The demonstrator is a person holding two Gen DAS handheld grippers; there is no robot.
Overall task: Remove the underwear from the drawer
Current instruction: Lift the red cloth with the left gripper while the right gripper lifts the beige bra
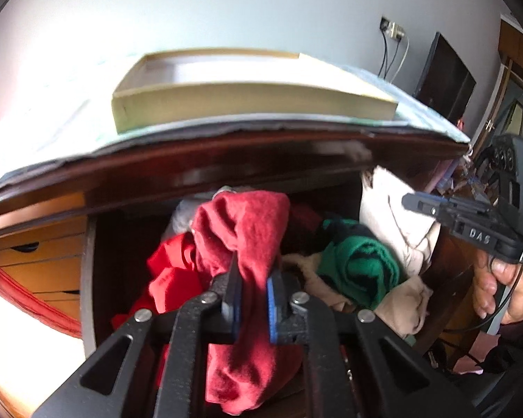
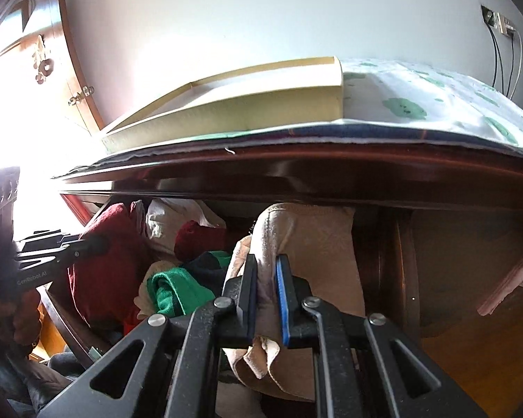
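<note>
The open dark wooden drawer (image 1: 87, 278) holds a heap of folded garments. My left gripper (image 1: 252, 271) is shut on a dark red piece of underwear (image 1: 247, 223), which stands lifted above the heap and hangs down between the fingers. My right gripper (image 2: 265, 268) is shut on a beige piece of underwear (image 2: 307, 237) held up at the drawer's right side; its lower edge dangles below the pads. The right gripper also shows at the right of the left wrist view (image 1: 411, 202), with a hand (image 1: 498, 285) on its grip. A green and black garment (image 1: 359, 264) lies between the two.
The dresser top (image 1: 226, 136) overhangs the drawer and carries a shallow cardboard box (image 1: 247, 101) on a patterned cloth (image 2: 436, 104). A bright red garment (image 1: 171, 271) and more beige cloth (image 1: 401, 299) fill the drawer. Lighter wooden drawers (image 1: 45, 254) stand at left. Cables (image 2: 505, 62) hang on the wall.
</note>
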